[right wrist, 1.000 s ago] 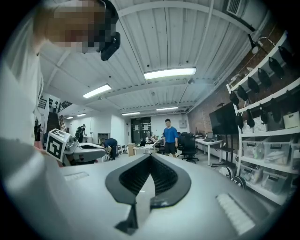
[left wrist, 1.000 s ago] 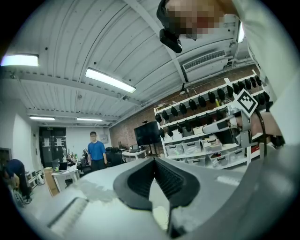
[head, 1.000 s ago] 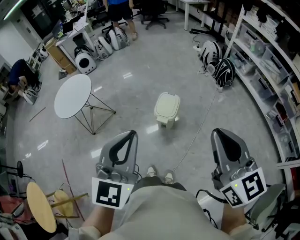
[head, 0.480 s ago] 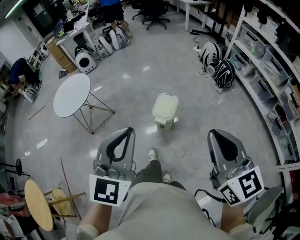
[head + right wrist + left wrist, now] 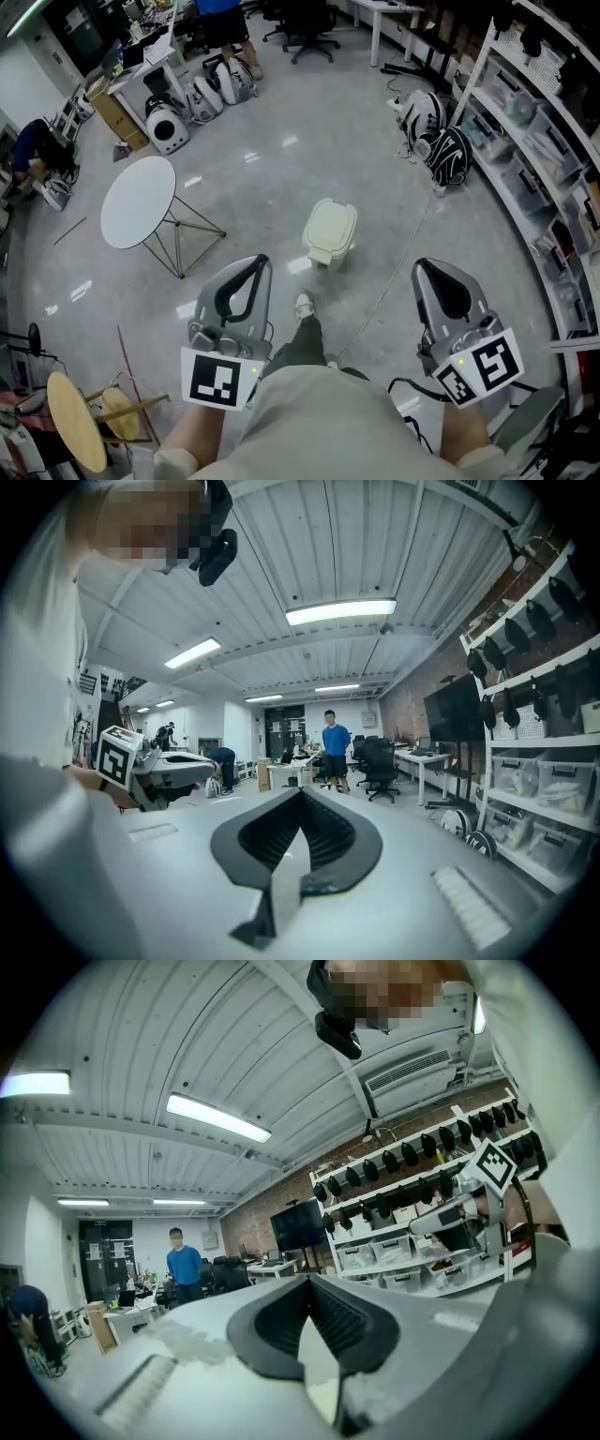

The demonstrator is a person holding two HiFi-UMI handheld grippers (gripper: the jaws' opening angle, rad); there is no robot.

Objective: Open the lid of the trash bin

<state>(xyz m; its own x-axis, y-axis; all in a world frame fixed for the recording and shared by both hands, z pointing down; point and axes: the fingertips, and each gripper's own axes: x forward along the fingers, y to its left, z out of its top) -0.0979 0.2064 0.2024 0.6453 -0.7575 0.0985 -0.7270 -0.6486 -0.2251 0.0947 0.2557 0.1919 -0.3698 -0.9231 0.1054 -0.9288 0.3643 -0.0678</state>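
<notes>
A cream trash bin (image 5: 330,232) with its lid down stands on the grey floor ahead of me in the head view. My left gripper (image 5: 258,262) is held at waist height, well short of the bin and to its left, jaws shut on nothing. My right gripper (image 5: 427,268) is level with it on the other side, also shut and empty. The left gripper (image 5: 307,1280) and right gripper (image 5: 300,792) views look out across the room and do not show the bin.
A round white table (image 5: 138,202) on wire legs stands left of the bin. A cable (image 5: 389,281) runs across the floor on the bin's right. Shelving (image 5: 544,141) lines the right wall, with bags (image 5: 441,141) at its foot. A wooden stool (image 5: 80,422) sits at lower left.
I have stepped forward; one foot now shows ahead of me and the bin sits slightly lower and nearer in the head view. Both grippers stay shut at the same height.
</notes>
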